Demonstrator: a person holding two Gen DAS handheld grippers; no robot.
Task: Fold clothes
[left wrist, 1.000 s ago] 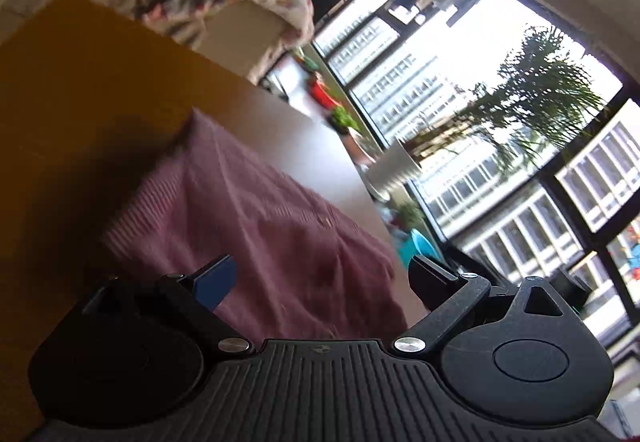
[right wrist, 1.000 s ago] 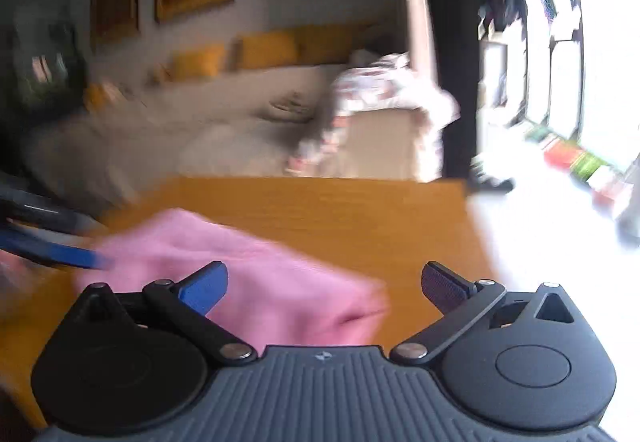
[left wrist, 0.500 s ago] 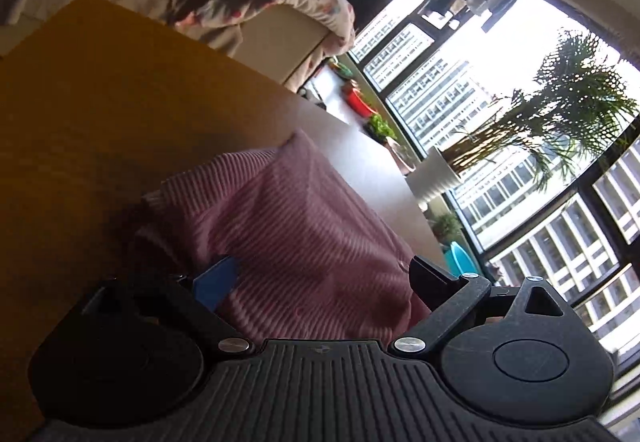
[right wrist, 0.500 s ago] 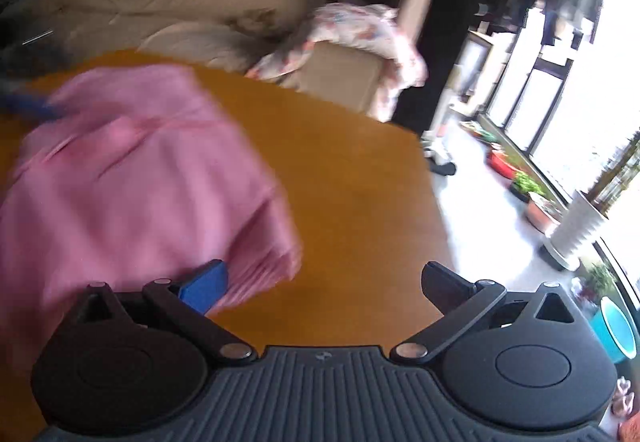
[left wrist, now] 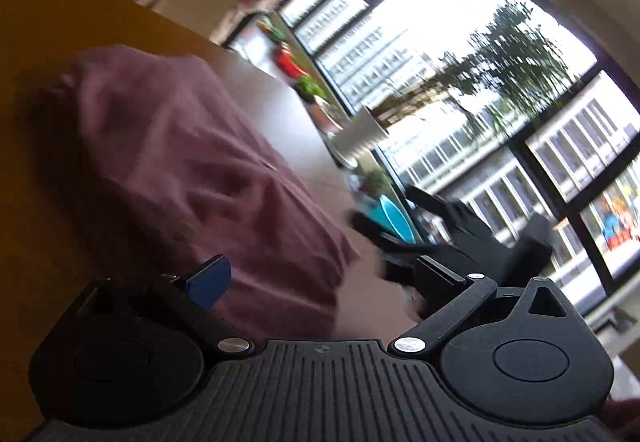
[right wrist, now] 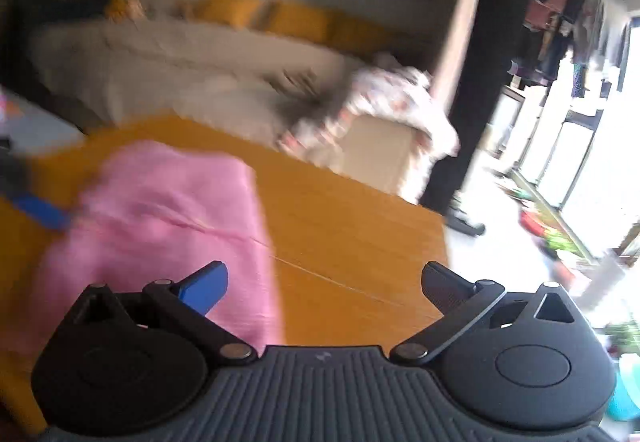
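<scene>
A pink garment (right wrist: 168, 218) lies folded in a bundle on the orange wooden table (right wrist: 344, 242). In the left wrist view it looks dark pink (left wrist: 208, 178) against the window light. My left gripper (left wrist: 320, 274) is open just above its near edge, holding nothing. My right gripper (right wrist: 324, 282) is open over the garment's right edge and the bare table, holding nothing. The right gripper shows blurred in the left wrist view (left wrist: 440, 238), and the left gripper's blue finger shows at the garment's left side in the right wrist view (right wrist: 40, 210).
A beige sofa (right wrist: 180, 58) with yellow cushions stands beyond the table, with a floral cloth (right wrist: 392, 110) draped over its end. Large windows (left wrist: 480, 82), a white plant pot (left wrist: 360, 134) and floor clutter lie to the right. The table's far edge is near.
Both views swung and blurred. The right gripper pulled back and to the right of the garment. The left gripper shifted along its near edge. The garment stays bundled on the table.
</scene>
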